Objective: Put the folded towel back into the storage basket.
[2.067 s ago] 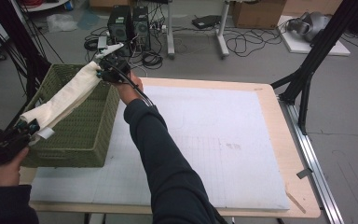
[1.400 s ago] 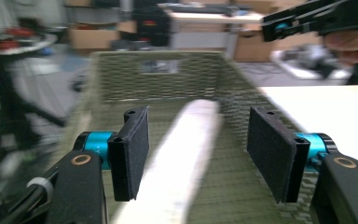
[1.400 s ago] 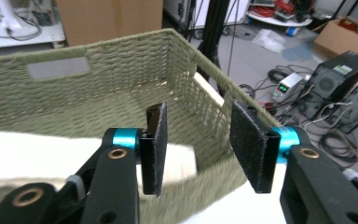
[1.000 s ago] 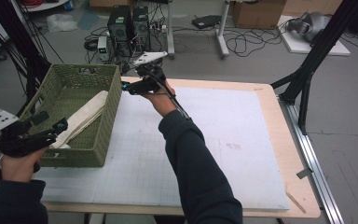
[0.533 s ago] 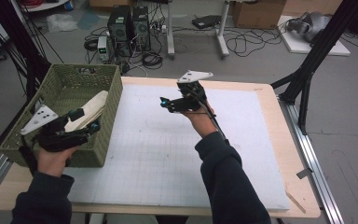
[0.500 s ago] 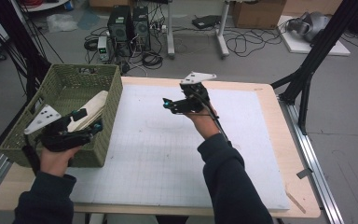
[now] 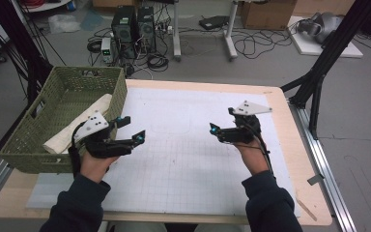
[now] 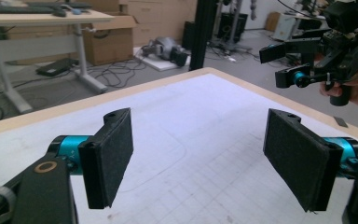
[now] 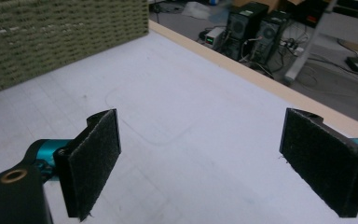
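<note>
A green woven basket (image 7: 38,130) stands at the table's left edge with a rolled cream cloth (image 7: 84,121) lying in it. My left gripper (image 7: 133,128) hovers over the white grid mat (image 7: 174,164) just right of the basket, its jaws wide apart and empty (image 8: 198,140). My right gripper (image 7: 222,121) is held above the mat's right half, pointing left toward the other. It is open with nothing between its pads (image 9: 200,154), and its jaws have just been opening wider. In the left gripper view the right gripper (image 8: 289,63) shows at the upper right.
The basket's wall (image 9: 51,37) rises at the left of the right gripper view. Behind the table, computer towers (image 7: 133,26) and cables lie on the floor. A black frame leg (image 7: 319,82) stands by the table's right side.
The cloth, held over the basket by both grippers, now lies in it, let go. Both hands have drawn away from the basket, rightward and nearer the person, over the mat.
</note>
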The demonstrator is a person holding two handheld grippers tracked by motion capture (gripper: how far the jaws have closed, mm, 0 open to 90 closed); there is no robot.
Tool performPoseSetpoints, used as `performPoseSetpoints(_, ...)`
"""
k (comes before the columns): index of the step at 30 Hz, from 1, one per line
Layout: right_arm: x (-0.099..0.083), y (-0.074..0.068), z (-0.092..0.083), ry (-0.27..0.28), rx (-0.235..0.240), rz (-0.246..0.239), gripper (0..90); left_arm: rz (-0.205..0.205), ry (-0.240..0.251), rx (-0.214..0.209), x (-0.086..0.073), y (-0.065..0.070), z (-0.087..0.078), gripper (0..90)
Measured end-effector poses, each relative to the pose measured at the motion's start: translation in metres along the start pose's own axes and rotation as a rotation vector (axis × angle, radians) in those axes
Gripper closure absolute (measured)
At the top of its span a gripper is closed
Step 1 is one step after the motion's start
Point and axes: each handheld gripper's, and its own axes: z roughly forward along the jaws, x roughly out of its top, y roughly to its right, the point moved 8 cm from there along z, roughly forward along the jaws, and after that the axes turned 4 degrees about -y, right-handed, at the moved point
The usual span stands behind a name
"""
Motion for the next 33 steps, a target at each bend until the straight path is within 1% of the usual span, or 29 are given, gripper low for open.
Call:
performPoseSetpoints(4,-0.023,0.008,-0.017,0.001,-0.033,0.028,11.7,0.009,-0.013,-0.023,-0.004,0.009,0.013,24.5)
performPoseSetpoints(6,-0.034,0.010,-0.024,-0.014,-0.047,0.041,11.6,0.008,-0.019,-0.030,-0.008,0.013,0.020,24.5)
performPoseSetpoints(8,-0.042,0.011,-0.031,-0.001,-0.055,0.056,11.6,0.009,-0.022,-0.034,-0.014,0.017,0.025,24.6)
performPoseSetpoints(9,-0.046,0.012,-0.034,0.003,-0.062,0.061,11.6,0.003,-0.021,-0.035,-0.016,0.018,0.028,24.8)
performPoseSetpoints(12,-0.058,0.015,-0.043,-0.006,-0.094,0.060,11.6,0.001,-0.036,-0.041,-0.025,0.020,0.034,24.9)
performPoseSetpoints(14,-0.065,0.018,-0.046,-0.005,-0.105,0.075,11.6,0.022,-0.050,-0.028,-0.031,0.019,0.039,25.0)
performPoseSetpoints(18,-0.078,0.024,-0.049,-0.004,-0.130,0.080,11.1,0.012,-0.060,-0.031,-0.043,0.017,0.045,25.0)
performPoseSetpoints(20,-0.084,0.024,-0.048,-0.008,-0.135,0.080,11.1,0.016,-0.088,-0.026,-0.049,0.016,0.050,24.9)
performPoseSetpoints(22,-0.088,0.024,-0.046,-0.007,-0.135,0.081,11.1,0.021,-0.087,-0.022,-0.049,0.016,0.050,25.0)
performPoseSetpoints(23,-0.091,0.023,-0.045,-0.010,-0.131,0.082,11.1,0.021,-0.075,-0.015,-0.050,0.016,0.049,25.2)
performPoseSetpoints(24,-0.094,0.022,-0.045,-0.015,-0.131,0.089,11.1,0.023,-0.069,-0.011,-0.051,0.016,0.048,25.6)
performPoseSetpoints(26,-0.098,0.020,-0.044,-0.022,-0.126,0.088,11.1,0.022,-0.077,0.002,-0.058,0.016,0.048,25.7)
performPoseSetpoints(28,-0.099,0.018,-0.044,-0.030,-0.123,0.077,11.1,0.025,-0.075,0.006,-0.063,0.015,0.047,25.6)
performPoseSetpoints(30,-0.098,0.017,-0.046,-0.020,-0.124,0.071,11.1,0.027,-0.072,0.009,-0.066,0.015,0.045,25.4)
performPoseSetpoints(33,-0.098,0.015,-0.046,-0.025,-0.124,0.073,11.1,0.024,-0.073,0.014,-0.070,0.013,0.044,25.5)
